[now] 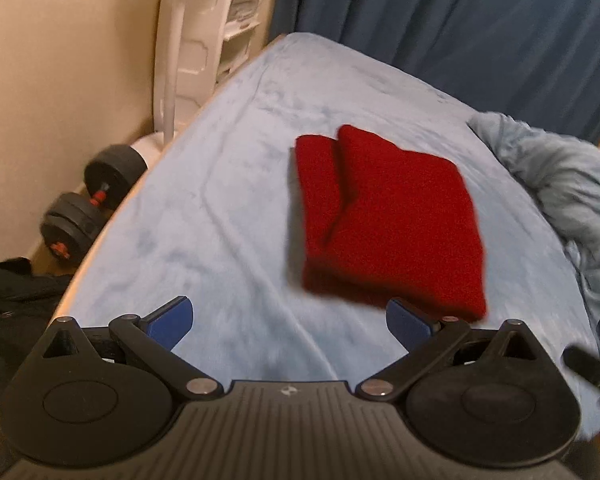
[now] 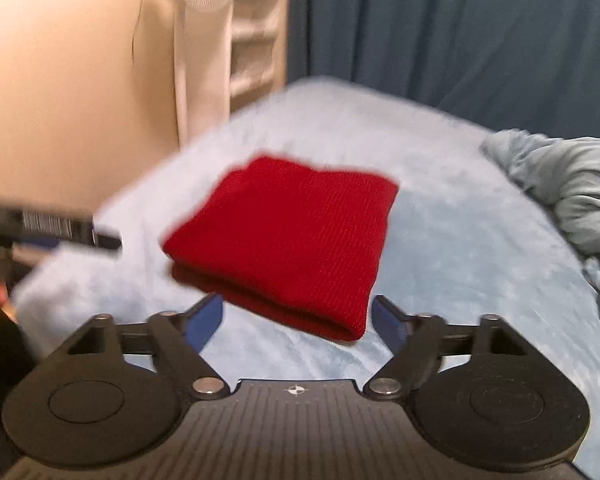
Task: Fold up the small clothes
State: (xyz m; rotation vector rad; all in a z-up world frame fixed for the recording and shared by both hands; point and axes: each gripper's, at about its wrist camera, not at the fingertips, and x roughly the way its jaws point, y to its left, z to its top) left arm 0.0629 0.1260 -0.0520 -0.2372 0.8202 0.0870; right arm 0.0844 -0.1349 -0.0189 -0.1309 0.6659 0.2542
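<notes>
A folded red knit garment lies flat on the light blue bed sheet. In the right wrist view the same red garment shows as a neat folded rectangle. My left gripper hangs above the sheet just short of the garment's near edge, its blue-padded jaws wide open and empty. My right gripper is likewise open, with the garment's near corner lying on the sheet beyond the gap and no pad touching it. The left gripper's body shows blurred at the left edge of the right wrist view.
A crumpled pale blue blanket is heaped at the right side of the bed. Dark blue curtains hang behind. Black dumbbells lie on the floor to the left, beside a white stand and a beige wall.
</notes>
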